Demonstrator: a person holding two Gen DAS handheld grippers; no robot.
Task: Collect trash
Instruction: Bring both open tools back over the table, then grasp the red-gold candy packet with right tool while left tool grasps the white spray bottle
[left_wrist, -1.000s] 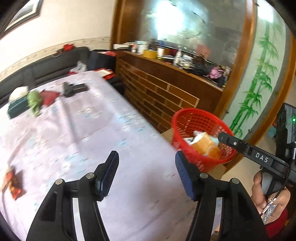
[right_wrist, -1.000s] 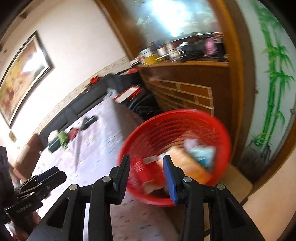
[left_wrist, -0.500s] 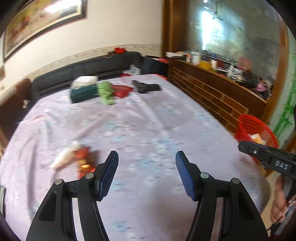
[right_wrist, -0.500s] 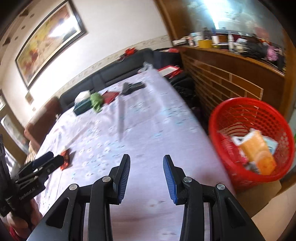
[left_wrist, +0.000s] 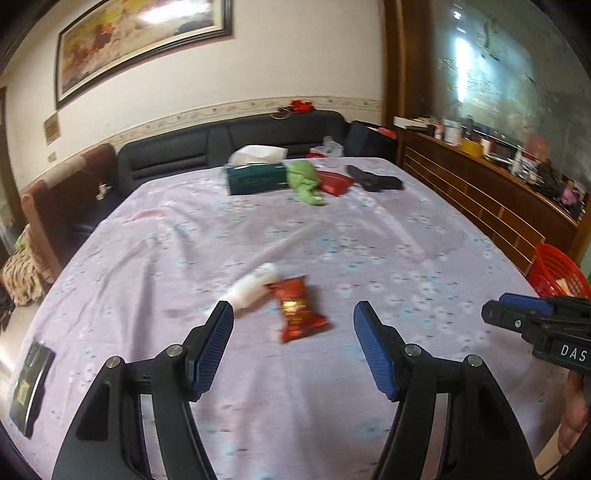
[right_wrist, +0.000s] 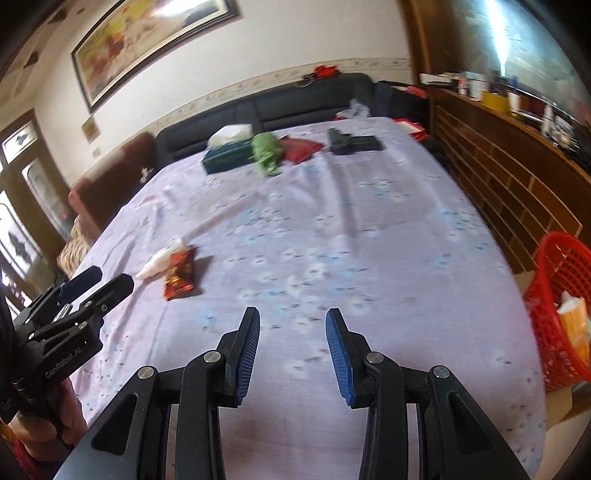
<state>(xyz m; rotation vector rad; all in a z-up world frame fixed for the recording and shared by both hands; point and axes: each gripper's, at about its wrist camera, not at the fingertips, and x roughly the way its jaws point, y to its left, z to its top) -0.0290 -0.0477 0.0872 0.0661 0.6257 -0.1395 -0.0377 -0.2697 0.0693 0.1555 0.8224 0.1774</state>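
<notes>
A red snack wrapper (left_wrist: 297, 308) lies on the lilac tablecloth (left_wrist: 332, 236), with a crumpled white wrapper (left_wrist: 251, 286) touching its left side. My left gripper (left_wrist: 293, 314) hovers just in front of both, its jaws opening with nothing between them. My right gripper (right_wrist: 292, 321) stands open and empty over bare cloth, to the right of the same red wrapper (right_wrist: 180, 275) and white wrapper (right_wrist: 160, 262). The red basket (right_wrist: 557, 314) with trash in it sits off the table's right edge. In the right wrist view the left gripper (right_wrist: 96, 284) shows at the left edge.
At the far end of the table lie a green tissue box (left_wrist: 256, 177), a green crumpled thing (left_wrist: 304, 181), a red packet (left_wrist: 334, 181) and a black object (left_wrist: 375, 180). A dark flat packet (left_wrist: 29, 384) lies near the front left corner. A black sofa (left_wrist: 229, 144) and wooden sideboard (left_wrist: 491, 195) flank the table.
Both views have swung left from the red basket to the table. The red and white wrappers have come to sit right before my left gripper, whose jaws stand wider.
</notes>
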